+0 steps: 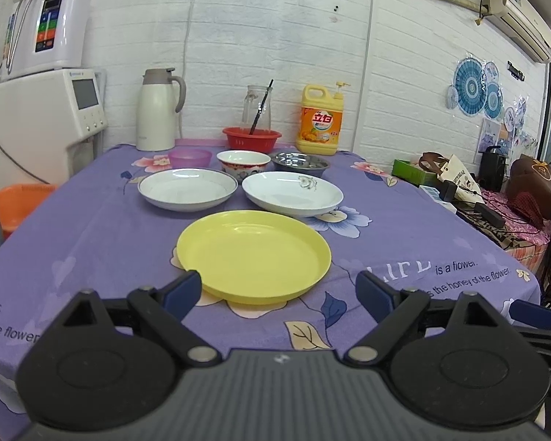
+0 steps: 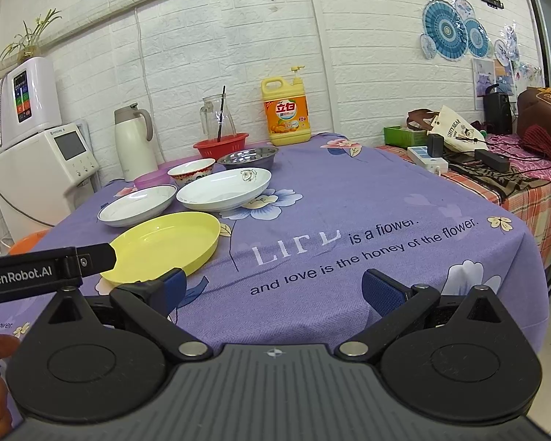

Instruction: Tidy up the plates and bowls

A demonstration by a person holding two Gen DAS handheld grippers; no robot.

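Observation:
A yellow plate (image 1: 253,253) (image 2: 165,246) lies nearest on the purple tablecloth. Behind it are a blue-rimmed white plate (image 1: 187,187) (image 2: 137,205) on the left and a white plate with a grey motif (image 1: 292,193) (image 2: 224,187) on the right. Further back stand a purple bowl (image 1: 189,157), a patterned ceramic bowl (image 1: 243,161) (image 2: 191,171) and a steel bowl (image 1: 300,162) (image 2: 248,156). My left gripper (image 1: 277,294) is open and empty just in front of the yellow plate. My right gripper (image 2: 273,288) is open and empty, to the plate's right.
At the table's back edge stand a red basket (image 1: 251,137), a glass jug (image 1: 257,108), a thermos (image 1: 156,110) and a yellow detergent bottle (image 1: 321,121). A white appliance (image 1: 44,125) is at the left. A cluttered side table (image 2: 496,169) is at the right.

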